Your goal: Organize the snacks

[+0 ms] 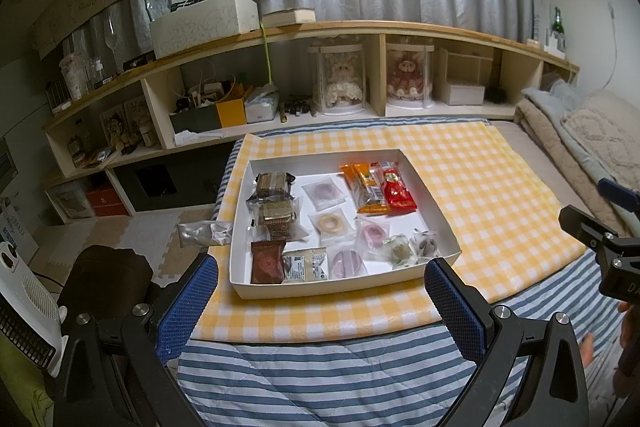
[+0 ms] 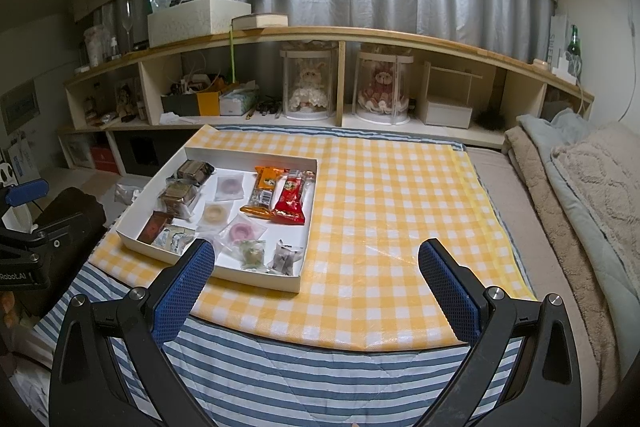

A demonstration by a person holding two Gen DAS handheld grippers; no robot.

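Observation:
A shallow white tray (image 1: 434, 201) lies on a yellow checked cloth (image 1: 500, 187) and holds several wrapped snacks: brown wafer packs (image 1: 274, 187), round cookies in clear bags (image 1: 332, 223), orange bars (image 1: 366, 189) and a red packet (image 1: 396, 193). One silver packet (image 1: 204, 233) lies off the tray's left side. My left gripper (image 1: 320, 293) is open and empty, just in front of the tray's near edge. My right gripper (image 2: 316, 277) is open and empty over the cloth, to the right of the tray (image 2: 308, 211).
A low wooden shelf (image 1: 320, 27) with boxes and two doll cases runs along the back. Folded blankets (image 2: 580, 187) lie on the right. A white heater (image 1: 28, 307) and a dark object stand on the floor at left. The striped quilt (image 1: 320, 379) lies under the cloth.

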